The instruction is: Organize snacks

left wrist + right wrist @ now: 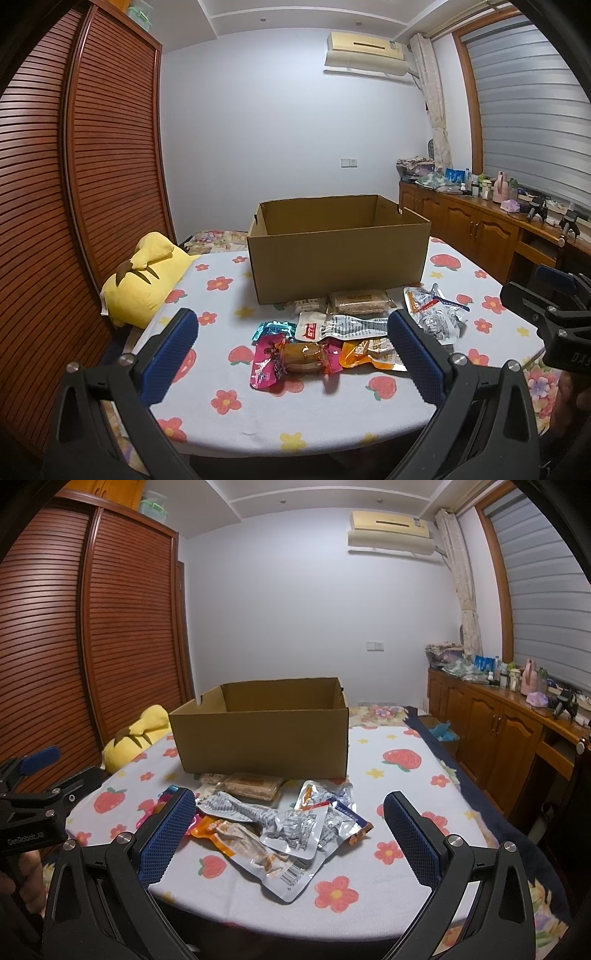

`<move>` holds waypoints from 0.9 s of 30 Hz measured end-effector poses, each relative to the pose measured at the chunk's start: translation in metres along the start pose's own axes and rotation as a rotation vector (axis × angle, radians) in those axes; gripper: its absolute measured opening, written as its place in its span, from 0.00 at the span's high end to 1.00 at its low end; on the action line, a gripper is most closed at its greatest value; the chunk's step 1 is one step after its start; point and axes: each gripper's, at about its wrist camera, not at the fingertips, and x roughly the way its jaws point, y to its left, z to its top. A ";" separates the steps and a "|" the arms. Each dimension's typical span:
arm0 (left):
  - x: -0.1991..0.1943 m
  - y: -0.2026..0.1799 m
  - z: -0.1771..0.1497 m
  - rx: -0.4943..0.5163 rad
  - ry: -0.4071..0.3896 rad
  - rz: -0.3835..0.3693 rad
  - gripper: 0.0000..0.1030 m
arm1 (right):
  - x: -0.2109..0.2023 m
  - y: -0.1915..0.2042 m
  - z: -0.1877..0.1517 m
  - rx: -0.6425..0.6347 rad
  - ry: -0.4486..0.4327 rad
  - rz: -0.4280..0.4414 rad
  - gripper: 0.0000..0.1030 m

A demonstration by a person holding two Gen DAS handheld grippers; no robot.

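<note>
A pile of snack packets lies on the flowered tablecloth [229,417] in front of an open cardboard box [338,254] [262,734]. In the left wrist view I see a pink-wrapped snack [291,358], an orange packet [373,354], a white and red pouch [314,328], a teal packet [273,328] and a clear-wrapped cake [358,302]. My left gripper [295,350] stands open just short of the pink snack, holding nothing. My right gripper [291,830] is open above several silver pouches [299,830] and an orange-printed packet [255,849]. The box's inside is hidden.
A yellow plush toy [144,288] lies at the table's left edge beside a slatted wooden wardrobe [74,184]. A wooden sideboard [498,723] with bottles stands on the right under the window. The other gripper [554,317] and a hand [22,871] show at the frame edges.
</note>
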 end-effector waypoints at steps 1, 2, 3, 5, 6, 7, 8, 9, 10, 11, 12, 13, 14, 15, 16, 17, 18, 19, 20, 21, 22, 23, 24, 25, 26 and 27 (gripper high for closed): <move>0.001 0.000 -0.001 -0.001 0.004 -0.001 0.00 | 0.000 0.001 0.000 0.000 0.001 0.000 0.00; 0.003 0.001 -0.001 -0.003 0.008 -0.003 0.00 | 0.000 0.001 -0.001 0.000 0.003 0.001 0.00; 0.005 0.001 -0.002 -0.006 0.015 -0.006 0.00 | 0.000 0.002 -0.001 0.000 0.005 0.001 0.00; 0.008 0.002 -0.005 -0.007 0.025 -0.009 0.00 | 0.002 0.002 -0.002 -0.001 0.012 0.001 0.00; 0.012 0.003 -0.007 -0.009 0.032 -0.010 0.00 | 0.004 0.002 -0.002 -0.002 0.016 0.002 0.00; 0.014 0.004 -0.008 -0.010 0.038 -0.013 0.00 | 0.005 0.002 -0.003 -0.003 0.021 0.001 0.00; 0.017 0.005 -0.010 -0.013 0.043 -0.015 0.00 | 0.006 0.001 -0.003 -0.004 0.025 0.001 0.00; 0.020 0.007 -0.012 -0.017 0.052 -0.020 0.00 | 0.008 0.000 -0.004 -0.005 0.030 0.002 0.00; 0.024 0.009 -0.014 -0.023 0.063 -0.026 0.00 | 0.009 -0.001 -0.005 -0.005 0.035 0.002 0.00; 0.028 0.011 -0.015 -0.028 0.073 -0.033 0.00 | 0.010 -0.002 -0.005 -0.006 0.040 0.002 0.00; 0.030 0.012 -0.017 -0.029 0.077 -0.036 0.00 | 0.012 -0.003 -0.006 -0.007 0.045 0.000 0.00; 0.033 0.014 -0.019 -0.031 0.083 -0.039 0.00 | 0.014 -0.003 -0.006 -0.007 0.048 0.001 0.00; 0.035 0.015 -0.019 -0.029 0.086 -0.041 0.00 | 0.016 -0.004 -0.007 -0.010 0.054 0.003 0.00; 0.038 0.016 -0.021 -0.024 0.090 -0.044 0.00 | 0.018 -0.005 -0.008 -0.012 0.058 0.002 0.00; 0.040 0.017 -0.022 -0.020 0.093 -0.043 0.00 | 0.019 -0.006 -0.008 -0.015 0.062 0.002 0.00; 0.042 0.017 -0.022 -0.016 0.096 -0.043 0.00 | 0.022 -0.007 -0.008 -0.017 0.068 0.006 0.00; 0.045 0.019 -0.023 -0.011 0.102 -0.044 0.00 | 0.023 -0.009 -0.008 -0.019 0.071 0.008 0.00; 0.047 0.020 -0.023 -0.010 0.106 -0.047 0.00 | 0.025 -0.010 -0.008 -0.021 0.074 0.010 0.00; 0.051 0.022 -0.023 -0.009 0.114 -0.054 0.00 | 0.027 -0.012 -0.008 -0.024 0.080 0.012 0.00; 0.054 0.024 -0.023 -0.008 0.120 -0.057 0.00 | 0.030 -0.014 -0.008 -0.027 0.085 0.015 0.00; 0.057 0.026 -0.023 -0.007 0.130 -0.061 0.00 | 0.033 -0.016 -0.008 -0.031 0.093 0.015 0.00; 0.060 0.028 -0.024 -0.008 0.135 -0.063 0.00 | 0.035 -0.018 -0.008 -0.035 0.101 0.015 0.00; 0.063 0.030 -0.024 -0.010 0.142 -0.065 0.00 | 0.036 -0.020 -0.008 -0.036 0.107 0.016 0.00; 0.066 0.032 -0.024 -0.011 0.147 -0.069 0.00 | 0.038 -0.023 -0.008 -0.036 0.114 0.017 0.00; 0.071 0.035 -0.025 -0.015 0.157 -0.077 0.00 | 0.040 -0.026 -0.008 -0.035 0.124 0.018 0.00; 0.073 0.035 -0.025 -0.016 0.164 -0.081 0.00 | 0.042 -0.028 -0.009 -0.033 0.132 0.022 0.01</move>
